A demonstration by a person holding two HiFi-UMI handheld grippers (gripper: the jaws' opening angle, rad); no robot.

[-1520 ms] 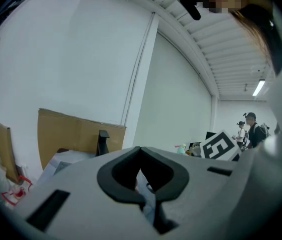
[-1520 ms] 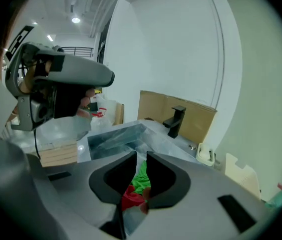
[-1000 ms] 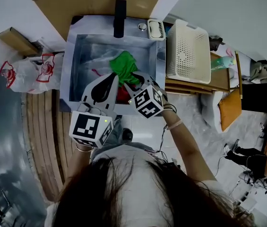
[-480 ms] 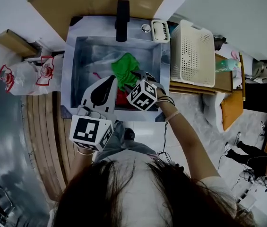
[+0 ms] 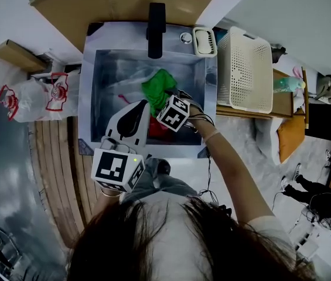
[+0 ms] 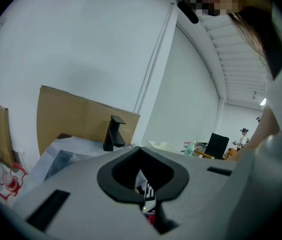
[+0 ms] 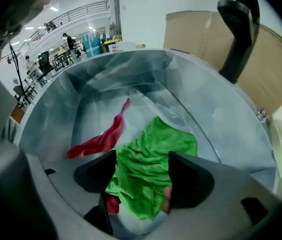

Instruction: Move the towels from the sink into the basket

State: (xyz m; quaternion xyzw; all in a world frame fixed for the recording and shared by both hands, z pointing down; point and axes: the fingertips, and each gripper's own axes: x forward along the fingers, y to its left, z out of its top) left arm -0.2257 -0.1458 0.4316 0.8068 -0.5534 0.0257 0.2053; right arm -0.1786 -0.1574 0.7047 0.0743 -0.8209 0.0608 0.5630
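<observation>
Head view: steel sink (image 5: pixel 109 75) filling upper centre of frame. White basket (image 5: pixel 244 69) sitting just right of it, beside sink rim. Left gripper (image 5: pixel 140 105) hovering at centre over sink's near edge, jaws resting together, gripping nothing. Right gripper (image 7: pixel 142 158) pointing steeply down into basin, jaws having just been opening, now standing wide apart. Green towel (image 7: pixel 155 146) lying crumpled on sink floor between them, pads not pressing it. Red towel (image 7: pixel 98 143) lying partly under green one, trailing toward left of right gripper view.
</observation>
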